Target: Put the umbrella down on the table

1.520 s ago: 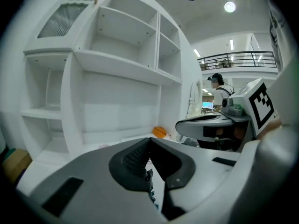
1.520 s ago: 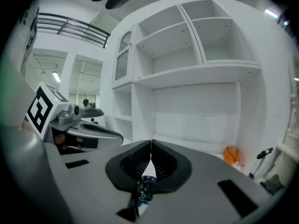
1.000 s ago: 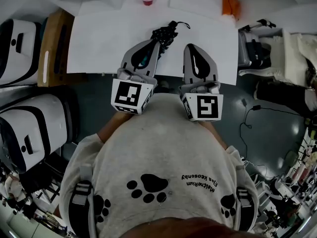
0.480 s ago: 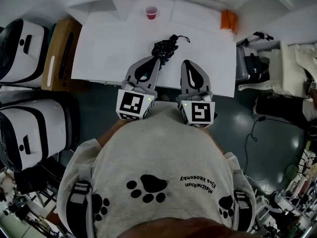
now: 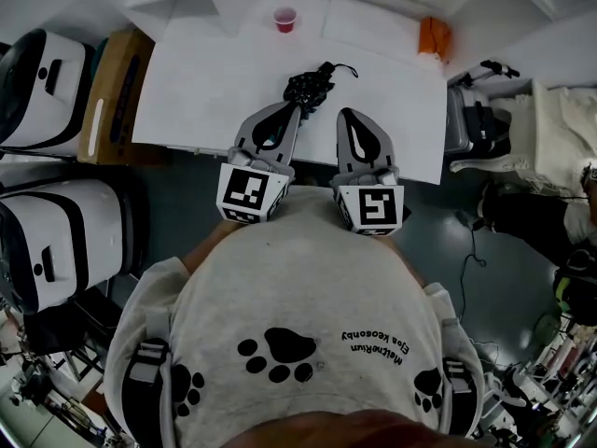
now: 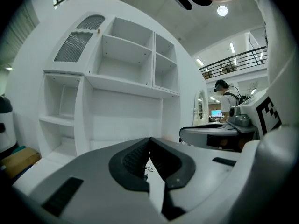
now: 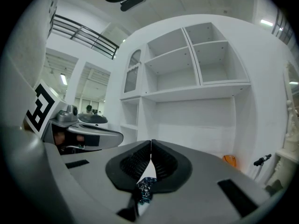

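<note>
The folded umbrella [image 5: 310, 84], black with a pale pattern and a thin cord at its far end, lies on the white table [image 5: 205, 82]. My left gripper [image 5: 297, 108] points at its near end, tip right against it, jaws shut with nothing between them. In the left gripper view the left gripper [image 6: 149, 139] has its pads pressed together. My right gripper [image 5: 345, 113] lies just right of the umbrella, also shut and empty. In the right gripper view a bit of the umbrella [image 7: 147, 186] shows through the gap below the shut right gripper [image 7: 151, 143].
A red cup [image 5: 285, 20] stands at the table's far edge and an orange object [image 5: 435, 35] at its far right corner. A brown box [image 5: 112, 91] and white cases [image 5: 56, 241] stand left of the table. A white shelf unit [image 6: 126, 78] stands behind it.
</note>
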Tool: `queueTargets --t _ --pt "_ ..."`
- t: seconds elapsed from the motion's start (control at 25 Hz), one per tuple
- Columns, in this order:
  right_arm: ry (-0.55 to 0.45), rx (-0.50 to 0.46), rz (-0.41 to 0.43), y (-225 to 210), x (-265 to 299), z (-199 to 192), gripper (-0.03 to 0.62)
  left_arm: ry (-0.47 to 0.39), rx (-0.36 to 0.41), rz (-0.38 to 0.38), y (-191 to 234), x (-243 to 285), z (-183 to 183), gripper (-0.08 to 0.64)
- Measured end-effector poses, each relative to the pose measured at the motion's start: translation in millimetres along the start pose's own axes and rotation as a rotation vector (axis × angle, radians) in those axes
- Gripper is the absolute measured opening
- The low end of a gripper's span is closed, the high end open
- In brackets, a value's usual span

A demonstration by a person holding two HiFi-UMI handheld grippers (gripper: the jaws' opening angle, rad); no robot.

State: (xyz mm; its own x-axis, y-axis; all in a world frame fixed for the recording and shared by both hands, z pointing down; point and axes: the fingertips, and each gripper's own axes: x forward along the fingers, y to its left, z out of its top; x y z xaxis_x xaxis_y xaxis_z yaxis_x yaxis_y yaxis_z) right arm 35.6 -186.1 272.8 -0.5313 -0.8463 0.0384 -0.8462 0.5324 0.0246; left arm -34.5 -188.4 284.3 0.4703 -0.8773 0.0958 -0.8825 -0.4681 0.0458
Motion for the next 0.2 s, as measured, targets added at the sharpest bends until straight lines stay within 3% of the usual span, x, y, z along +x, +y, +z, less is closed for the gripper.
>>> queueTargets --t 0.2 --pt "0.012 0.011 0.022 -9.8 3.0 -9.4 0.032 0.0 -0.002 0.009 -4.6 9.4 -7.7 0.018"
